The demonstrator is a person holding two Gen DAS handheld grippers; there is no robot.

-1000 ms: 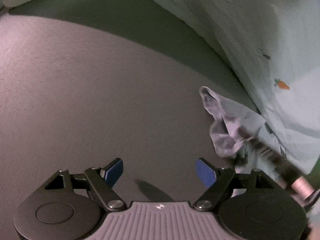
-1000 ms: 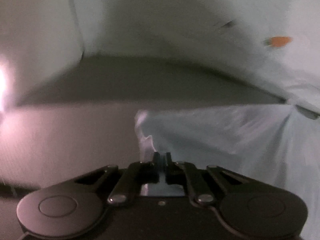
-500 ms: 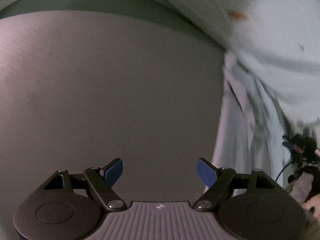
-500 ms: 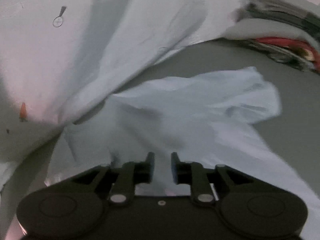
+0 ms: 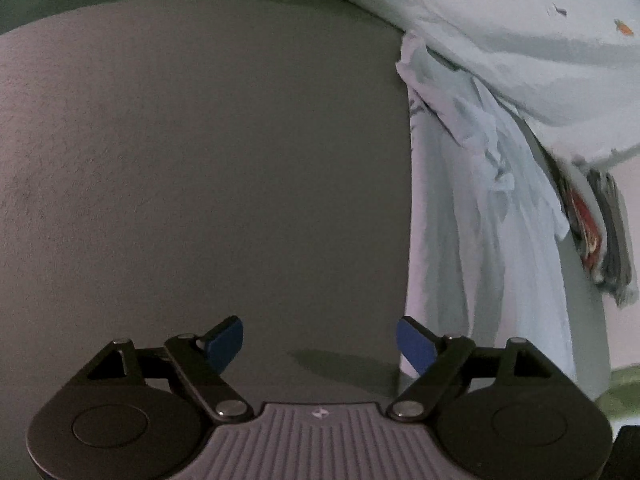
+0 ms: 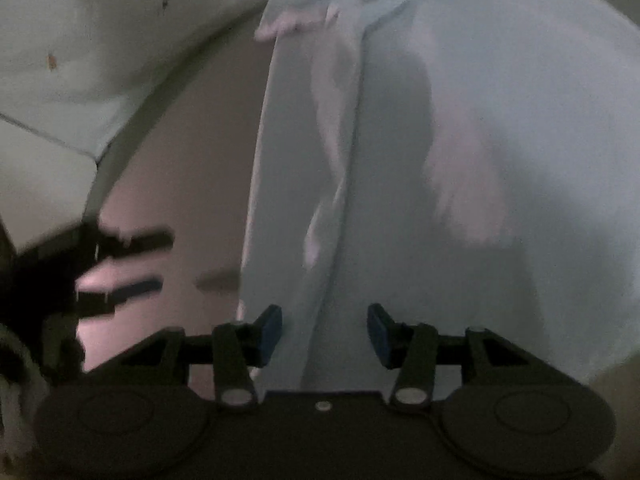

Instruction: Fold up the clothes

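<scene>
While the left gripper (image 5: 320, 346) hangs over bare grey surface (image 5: 200, 180), jaws spread wide, nothing between the blue pads (image 5: 224, 344), nothing held. Pale blue garment (image 5: 480, 208) laid out in a long strip to the right of that gripper, its near edge just beside the right-hand pad (touching or not: cannot tell). Rumpled, bunched end of the garment at the far top, up against a white sheet with small orange carrot prints (image 5: 520, 20). Stack of folded clothes (image 5: 600, 220) with red and grey layers further right, beyond the garment. From the right wrist view: right gripper (image 6: 325, 334) directly above the same pale blue garment (image 6: 460, 140), jaws partway apart and opening, pads (image 6: 270, 332) clear of the cloth, no grip on it. Raised fold ridge in the fabric running from the far end down toward the gap between the pads. Garment's left edge straight, grey surface (image 6: 192, 168) showing beside it. Left gripper (image 6: 124, 264) visible there at the left, blurred, beside the garment's left edge, fingers apart and empty. Carrot-print sheet (image 6: 100, 32) at top left (frame is motion-smeared, fine detail lost).
</scene>
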